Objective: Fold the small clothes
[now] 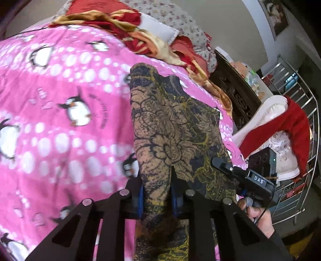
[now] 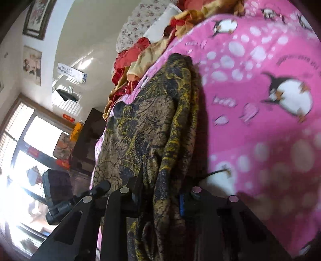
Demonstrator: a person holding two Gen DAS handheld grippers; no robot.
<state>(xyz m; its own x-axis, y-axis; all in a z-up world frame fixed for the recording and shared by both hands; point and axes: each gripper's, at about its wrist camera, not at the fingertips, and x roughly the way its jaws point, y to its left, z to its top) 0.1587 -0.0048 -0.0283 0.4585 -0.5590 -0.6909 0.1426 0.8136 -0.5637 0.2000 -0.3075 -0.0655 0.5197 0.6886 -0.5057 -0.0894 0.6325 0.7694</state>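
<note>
A small brown garment (image 1: 172,128) with black and yellow flower print lies on a pink penguin blanket (image 1: 60,96). In the left wrist view my left gripper (image 1: 157,198) is shut on the garment's near edge, and the cloth bunches between the blue pads (image 1: 141,200). My right gripper (image 1: 222,166) holds the garment's right edge, with a hand (image 1: 258,214) behind it. In the right wrist view the right gripper (image 2: 160,197) is shut on a raised fold of the same garment (image 2: 144,124). The left gripper (image 2: 100,187) shows at the lower left of that view.
A heap of red and gold cloth (image 1: 120,22) and a flowered pillow (image 1: 176,18) lie at the blanket's far end. Beside the bed stand a dark carved cabinet (image 1: 236,94) and a metal rack (image 1: 301,112) draped with red and white cloth. A bright window (image 2: 24,140) is at left.
</note>
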